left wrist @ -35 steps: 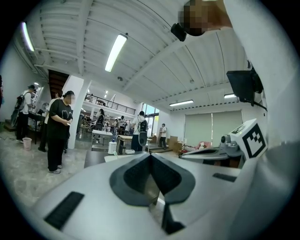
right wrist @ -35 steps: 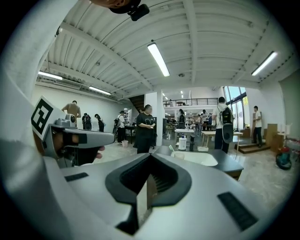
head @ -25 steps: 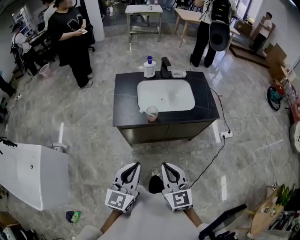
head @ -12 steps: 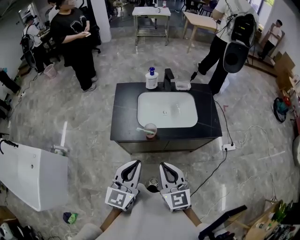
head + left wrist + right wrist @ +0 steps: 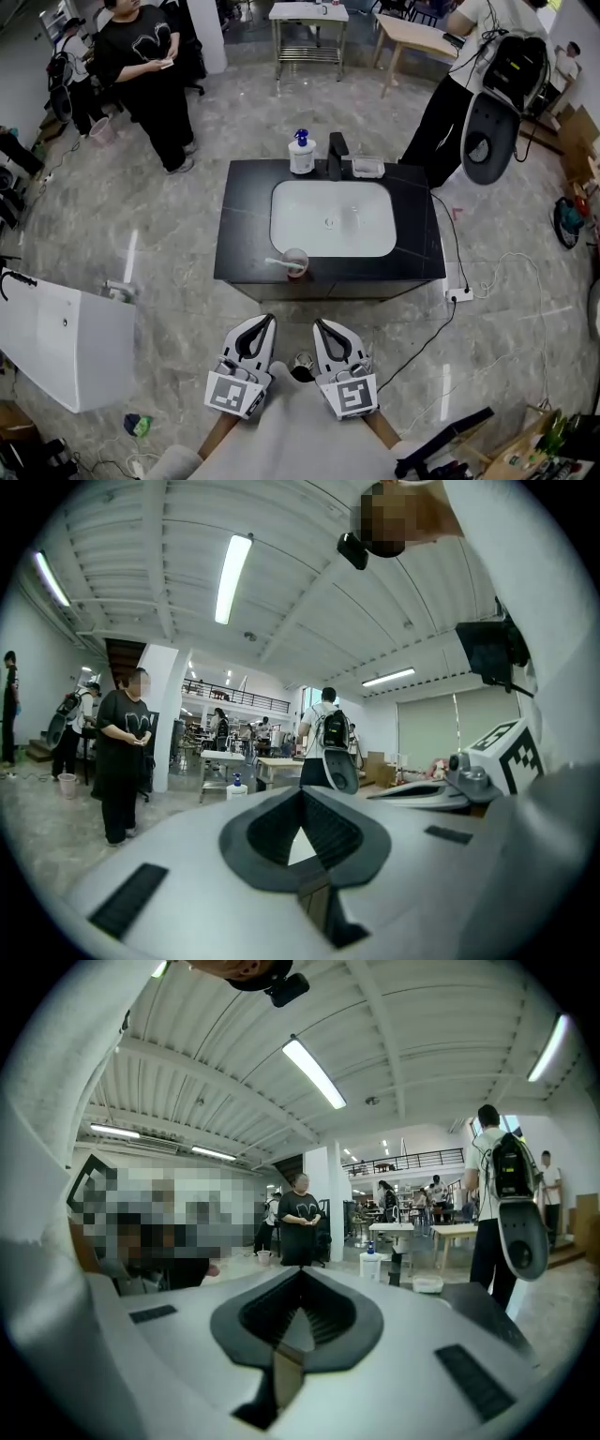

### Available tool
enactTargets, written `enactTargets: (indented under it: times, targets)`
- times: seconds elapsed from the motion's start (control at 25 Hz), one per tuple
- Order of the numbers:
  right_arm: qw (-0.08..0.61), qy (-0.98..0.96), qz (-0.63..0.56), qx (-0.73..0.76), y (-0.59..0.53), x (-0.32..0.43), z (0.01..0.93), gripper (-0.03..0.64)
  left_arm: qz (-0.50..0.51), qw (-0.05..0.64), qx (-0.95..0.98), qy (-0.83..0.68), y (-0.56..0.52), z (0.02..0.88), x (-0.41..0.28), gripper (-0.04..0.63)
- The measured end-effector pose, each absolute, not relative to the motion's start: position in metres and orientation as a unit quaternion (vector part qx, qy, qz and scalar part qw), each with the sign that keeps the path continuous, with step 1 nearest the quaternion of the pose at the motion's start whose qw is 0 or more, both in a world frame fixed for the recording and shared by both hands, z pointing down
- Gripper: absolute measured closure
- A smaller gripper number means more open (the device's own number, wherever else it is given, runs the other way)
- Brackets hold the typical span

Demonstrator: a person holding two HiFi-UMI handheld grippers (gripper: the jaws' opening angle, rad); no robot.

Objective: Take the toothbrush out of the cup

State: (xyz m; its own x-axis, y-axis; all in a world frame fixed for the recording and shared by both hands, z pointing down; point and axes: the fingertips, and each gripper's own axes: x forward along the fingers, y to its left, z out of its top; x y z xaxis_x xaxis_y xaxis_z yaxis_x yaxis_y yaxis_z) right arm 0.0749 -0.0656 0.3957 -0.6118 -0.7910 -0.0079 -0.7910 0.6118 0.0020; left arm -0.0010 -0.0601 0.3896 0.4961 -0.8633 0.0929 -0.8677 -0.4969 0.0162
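Observation:
A pale pink cup (image 5: 296, 262) stands on the front rim of the black sink counter (image 5: 242, 225). A white toothbrush (image 5: 278, 263) sticks out of the cup and leans to the left. My left gripper (image 5: 269, 320) and right gripper (image 5: 320, 324) are side by side at the bottom of the head view, short of the counter's front edge and apart from the cup. Both point level toward the counter. In each gripper view the jaws of the left gripper (image 5: 302, 793) and the right gripper (image 5: 301, 1273) meet at the tip with nothing between them. They hide the cup.
A white basin (image 5: 331, 216) fills the counter's middle. A soap bottle (image 5: 301, 155), black faucet (image 5: 336, 156) and small tray (image 5: 367, 169) stand behind it. A person in black (image 5: 148, 75) is far left, a person with a backpack (image 5: 492, 89) far right. A white tub (image 5: 56, 342) lies left. A cable (image 5: 441, 319) runs along the floor on the right.
The counter and cup have drawn nearer to both grippers, which stayed shut and empty. The person with the backpack has walked to the right.

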Motion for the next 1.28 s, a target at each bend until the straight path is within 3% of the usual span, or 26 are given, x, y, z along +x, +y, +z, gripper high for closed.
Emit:
enactTargets:
  times: [0.6, 0.8, 0.96, 1.28]
  targets:
    - [0.014, 0.879, -0.041, -0.475, -0.056, 0.058, 0.412, 0.612, 0.035, 0.072, 0.861, -0.502, -0.044, 0.406, -0.027, 0.600]
    - [0.008, 0.861, -0.050, -0.507, -0.062, 0.042, 0.414, 0.612, 0.040, 0.057, 0.873, -0.483, -0.049, 0.412, -0.045, 0.600]
    - [0.002, 0.849, -0.057, -0.526, -0.063, 0.026, 0.415, 0.612, 0.020, 0.105, 0.863, -0.493, -0.051, 0.418, -0.063, 0.600]
    - [-0.020, 0.839, -0.082, -0.538, -0.077, 0.003, 0.448, 0.612, 0.037, 0.134, 0.862, -0.488, -0.060, 0.459, -0.088, 0.600]
